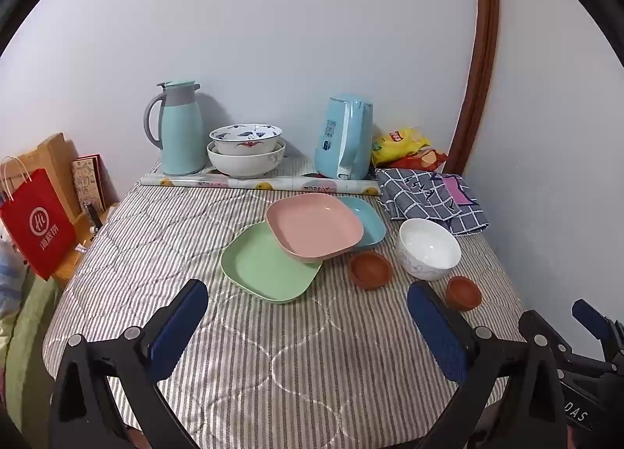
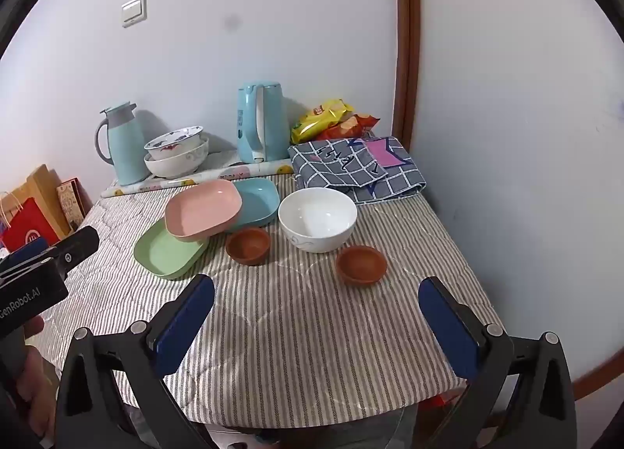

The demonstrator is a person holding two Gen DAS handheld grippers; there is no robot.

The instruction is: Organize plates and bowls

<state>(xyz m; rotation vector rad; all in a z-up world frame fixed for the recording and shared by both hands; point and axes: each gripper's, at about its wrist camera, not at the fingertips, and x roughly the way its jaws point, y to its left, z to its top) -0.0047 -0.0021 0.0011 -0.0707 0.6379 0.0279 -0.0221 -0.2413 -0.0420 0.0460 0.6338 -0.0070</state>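
On the striped tablecloth (image 1: 273, 351) lie a green plate (image 1: 265, 266), a pink plate (image 1: 312, 228) tilted on top of it and on a blue plate (image 1: 368, 221). A white bowl (image 1: 429, 248) and two small brown bowls (image 1: 370, 269) (image 1: 463, 292) stand to the right. The same things show in the right wrist view: pink plate (image 2: 202, 209), green plate (image 2: 167, 250), blue plate (image 2: 257, 201), white bowl (image 2: 318, 223), brown bowls (image 2: 248, 244) (image 2: 361, 264). My left gripper (image 1: 308, 316) and right gripper (image 2: 316, 312) are both open and empty, above the table's near edge.
Two stacked patterned bowls (image 1: 245, 154), a thermos jug (image 1: 179, 129) and a blue kettle (image 1: 343, 137) stand at the back by the wall. A checked cloth (image 1: 429, 199) and snack bags (image 1: 405, 147) lie at the back right. A red bag (image 1: 37, 223) is at the left.
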